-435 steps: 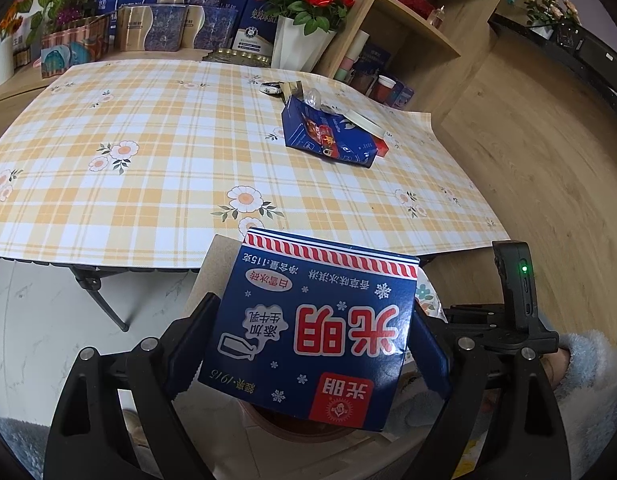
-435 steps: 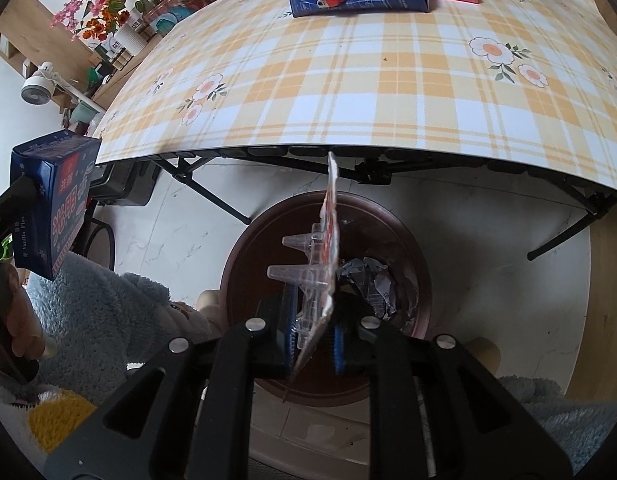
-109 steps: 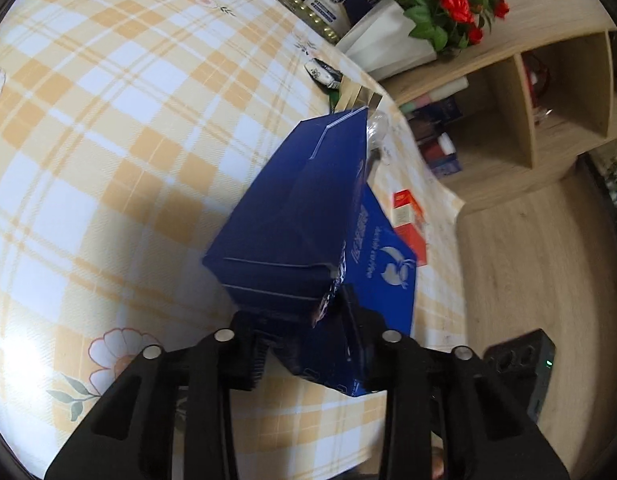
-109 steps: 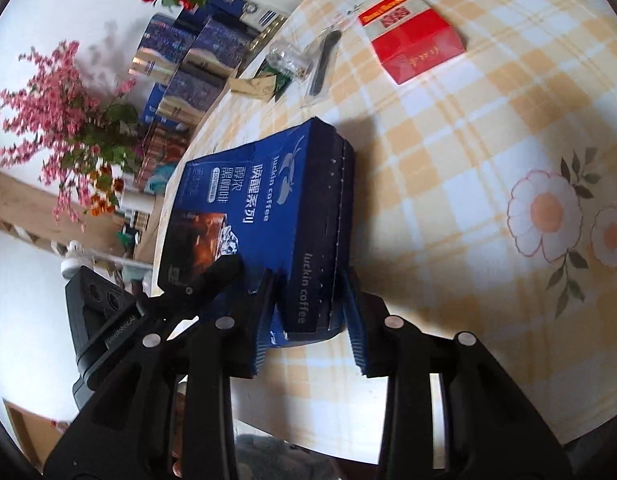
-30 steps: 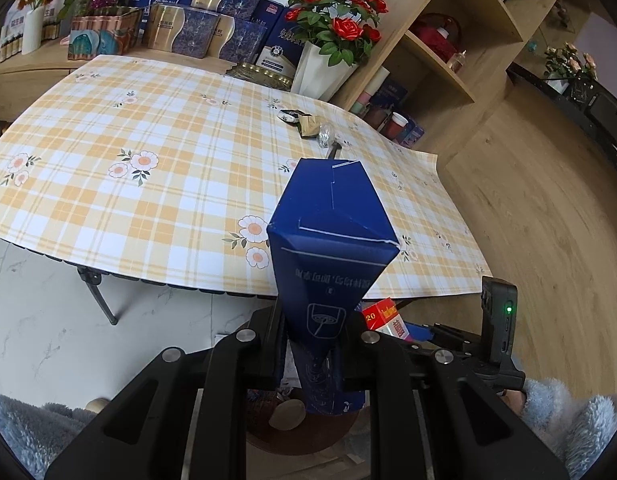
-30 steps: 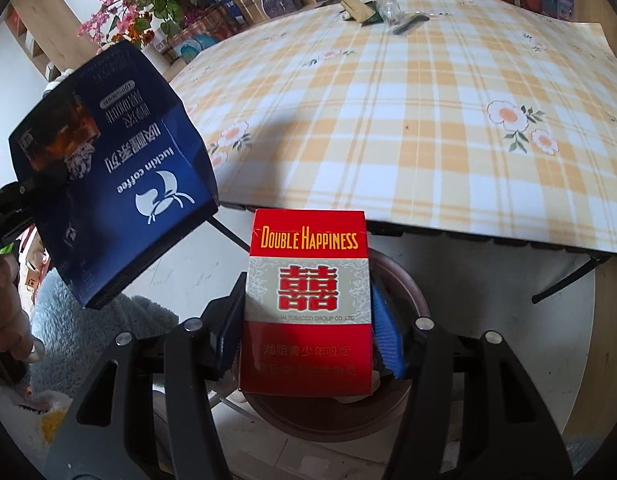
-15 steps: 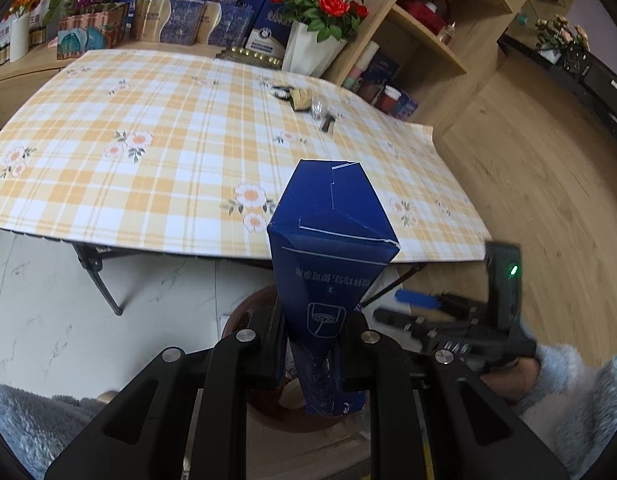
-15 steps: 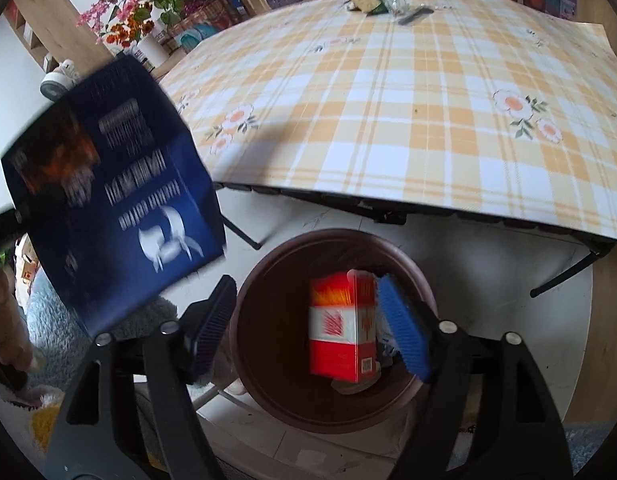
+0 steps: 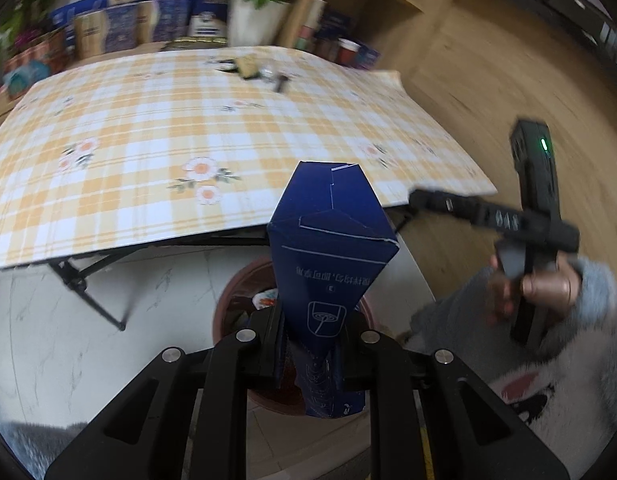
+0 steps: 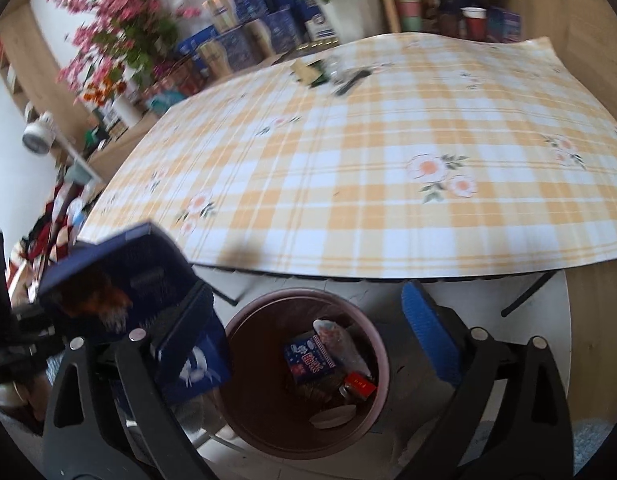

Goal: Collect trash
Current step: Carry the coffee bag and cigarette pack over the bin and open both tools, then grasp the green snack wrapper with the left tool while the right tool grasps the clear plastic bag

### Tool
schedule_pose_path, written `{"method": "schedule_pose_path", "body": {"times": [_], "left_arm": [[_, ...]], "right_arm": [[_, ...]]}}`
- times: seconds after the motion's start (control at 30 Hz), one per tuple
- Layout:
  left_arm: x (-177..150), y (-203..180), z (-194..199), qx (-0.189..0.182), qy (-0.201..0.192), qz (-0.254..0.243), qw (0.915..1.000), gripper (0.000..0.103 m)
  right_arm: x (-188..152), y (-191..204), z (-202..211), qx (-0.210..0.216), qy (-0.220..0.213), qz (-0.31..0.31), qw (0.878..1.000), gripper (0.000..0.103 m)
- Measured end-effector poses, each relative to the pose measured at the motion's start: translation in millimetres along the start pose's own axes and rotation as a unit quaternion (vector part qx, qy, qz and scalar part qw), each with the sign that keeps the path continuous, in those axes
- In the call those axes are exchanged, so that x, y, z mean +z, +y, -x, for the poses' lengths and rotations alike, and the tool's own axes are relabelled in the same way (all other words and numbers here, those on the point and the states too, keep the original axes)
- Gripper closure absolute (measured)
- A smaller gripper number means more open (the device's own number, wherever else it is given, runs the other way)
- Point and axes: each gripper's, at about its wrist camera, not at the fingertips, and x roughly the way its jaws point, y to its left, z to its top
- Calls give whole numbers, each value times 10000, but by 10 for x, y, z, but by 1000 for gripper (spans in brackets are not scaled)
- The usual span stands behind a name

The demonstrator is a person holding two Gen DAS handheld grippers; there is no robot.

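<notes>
Trash-wise, going left to right: the left gripper (image 9: 314, 344) has its jaws pinching a dark blue coffee box (image 9: 328, 264), squeezed in at the bottom so the top end fans out wide. The box hangs right over the mouth of a round brown bin (image 10: 304, 372) that sits on the pale floor (image 9: 68, 340), just in front of the surface's near edge. From the right wrist camera you can see the same box (image 10: 140, 292) off at the left side, a bit blurry, with a hand (image 10: 12, 396) under it.

Bin next. Inside it there's a small blue carton with white snowflakes (image 10: 308, 358), a red cigarette pack (image 10: 360, 384) lying near the right inner wall, some clear plastic wrap and something white and flat at the bottom.

The right gripper (image 10: 308, 312) is above the bin with its jaws opening, already spread really wide, and nothing is between them, just the bin below. Its blue pads (image 10: 428, 336) are clear on the right finger. In the left wrist view, that gripper (image 9: 428, 200) pokes in from the right, held by a hand (image 9: 540, 284) in a fuzzy grey sleeve (image 9: 600, 292).

The surface (image 10: 388, 160) has a yellow and white checked cloth with little flowers. At its far edge there's still a small clump of bits (image 10: 332, 70): something tan, something clear and a dark stick-like thing, too blurred to say more.
</notes>
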Motion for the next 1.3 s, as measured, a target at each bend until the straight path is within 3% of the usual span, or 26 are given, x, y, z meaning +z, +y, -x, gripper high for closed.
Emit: {"method": "schedule_pose_path", "body": {"times": [0.23,0.57,0.63,0.73,0.77,0.9,1.0,1.13,1.3], "left_arm": [[-39,-207,-438,61,759,-909,9929,86],[-150,-249,-1230,224,1701,-1378,9755,85],[-142,-229,-1297,290,1754,-1313,9753,77],[-48,-141,-1178,239,1393,-895,9859,28],[4,-95,-1067,234,1107,-701,9911,22],[148,157,-692,451,398,95,9981,15],[163,376,-424,717,-122,745,9946,12],[70,713,-100,1244,-645,1634,9766,9],[-22,842,72,1764,-925,2107,9570,8]], "right_arm": [[72,-259,164,-163,-261,-441,9986,9],[-20,-388,230,-281,-259,-677,9970,8],[-32,-413,233,-299,-244,-710,9967,8],[-46,-449,240,-316,-235,-746,9964,8],[-48,-461,235,-319,-221,-756,9964,8],[-48,-521,183,-323,-138,-878,9955,6],[-42,-529,161,-313,-143,-905,9953,6],[-39,-503,113,-350,-86,-830,9959,6],[-34,-493,24,-380,-9,-813,9960,6]]}}
